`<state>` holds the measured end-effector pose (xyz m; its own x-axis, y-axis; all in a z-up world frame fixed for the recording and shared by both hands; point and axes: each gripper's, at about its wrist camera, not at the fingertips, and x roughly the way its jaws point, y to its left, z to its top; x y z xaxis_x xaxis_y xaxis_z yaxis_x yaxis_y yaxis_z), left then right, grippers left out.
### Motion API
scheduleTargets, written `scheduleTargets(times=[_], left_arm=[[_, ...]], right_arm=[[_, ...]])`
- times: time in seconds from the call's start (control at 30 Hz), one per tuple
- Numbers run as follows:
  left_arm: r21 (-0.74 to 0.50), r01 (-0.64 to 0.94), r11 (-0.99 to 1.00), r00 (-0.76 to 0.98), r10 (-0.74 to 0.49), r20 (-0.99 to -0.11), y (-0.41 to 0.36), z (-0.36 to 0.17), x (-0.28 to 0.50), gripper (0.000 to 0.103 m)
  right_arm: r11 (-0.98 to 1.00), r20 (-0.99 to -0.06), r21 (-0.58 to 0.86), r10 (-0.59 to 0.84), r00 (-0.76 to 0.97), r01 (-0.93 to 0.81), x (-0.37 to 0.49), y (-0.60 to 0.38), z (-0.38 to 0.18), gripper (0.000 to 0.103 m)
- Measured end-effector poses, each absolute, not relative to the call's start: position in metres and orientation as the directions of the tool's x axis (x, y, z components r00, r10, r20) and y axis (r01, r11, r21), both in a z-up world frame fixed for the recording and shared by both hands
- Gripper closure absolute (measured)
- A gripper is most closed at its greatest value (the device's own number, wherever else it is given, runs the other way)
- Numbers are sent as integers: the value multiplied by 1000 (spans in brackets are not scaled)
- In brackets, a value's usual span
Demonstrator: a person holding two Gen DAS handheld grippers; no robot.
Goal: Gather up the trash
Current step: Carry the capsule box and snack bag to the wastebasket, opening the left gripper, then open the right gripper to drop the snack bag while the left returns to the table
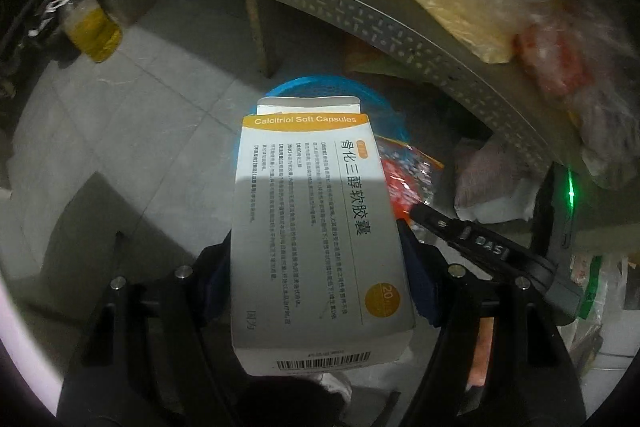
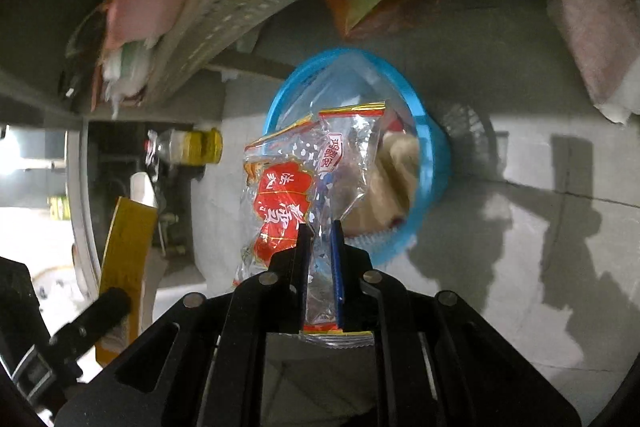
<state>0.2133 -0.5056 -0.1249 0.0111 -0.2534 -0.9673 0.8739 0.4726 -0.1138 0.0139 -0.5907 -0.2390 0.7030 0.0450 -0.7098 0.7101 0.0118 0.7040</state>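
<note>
Both tongs hang loaded over the blue basket [image 2: 434, 163]! The left gripper [image 1: 316, 267] has its jaws spread wide and clamped across a white-and-orange medicine carton [image 1: 320, 227], which sticks out straight ahead between the pads with its open flap at the far end. A carton like that looks light and stiff but hollow, so my guess is it crushes under a hard squeeze; gripping across the narrow sides near the back, as here, looks sound.

The right gripper [image 2: 320, 243] has its jaws nearly together with a clear plastic wrapper [image 2: 316, 179] printed in red between them, the crinkled film fanning out ahead toward the basket's mouth. Feather-light, soft and slick, I reckon; it could slide out of a loose pinch, so bunched film deep between the pads is the place to hold.

Below the tongs lies a pale tiled floor [image 1: 132, 131], dim, with hard shadows. Above and ahead of them runs a perforated grey shelf [image 1: 380, 27] piled with bags, and a yellow-filled bottle [image 1: 90, 27] stands well off to the left gripper's left.
</note>
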Motion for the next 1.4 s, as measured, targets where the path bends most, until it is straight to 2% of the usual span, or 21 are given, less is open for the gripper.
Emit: scheduleTargets(times=[0.07,0.13,0.23,0.33,0.67,0.9,1.03,1.13,1.23,1.4], left_arm=[[-121,870,477,3,-250,-968,-522,-140,220,33],[-104,875,473,9,-231,-973,-540,-161,226,27],[-58,875,480,36,-182,-983,-554,-183,232,24],[-77,867,492,19,-187,-982,-554,-186,236,24],[-169,814,555,3,-295,-955,-534,-157,255,24],[-251,813,525,15,-450,-893,-488,-78,258,24],[-263,820,509,54,-527,-848,-437,-24,252,20],[-231,818,526,114,-543,-832,-381,7,247,19],[-205,790,578,187,-545,-817,-312,27,244,18],[-255,688,679,244,-548,-801,-205,35,244,17]], right_arm=[[-4,-702,712,37,712,702,25,-603,-254,79],[-8,-711,702,22,702,712,36,-615,-274,61],[-30,-745,666,39,666,746,37,-621,-296,56],[-23,-736,676,23,676,736,28,-620,-294,52],[108,-735,663,-93,672,741,11,-614,-257,52],[215,-747,625,-113,655,750,13,-603,-233,52],[445,-766,543,-87,637,713,44,-574,-208,52],[592,-796,493,10,605,638,81,-545,-203,52],[647,-824,468,75,561,602,100,-521,-208,52],[720,-891,364,84,447,590,129,-496,-228,52]])
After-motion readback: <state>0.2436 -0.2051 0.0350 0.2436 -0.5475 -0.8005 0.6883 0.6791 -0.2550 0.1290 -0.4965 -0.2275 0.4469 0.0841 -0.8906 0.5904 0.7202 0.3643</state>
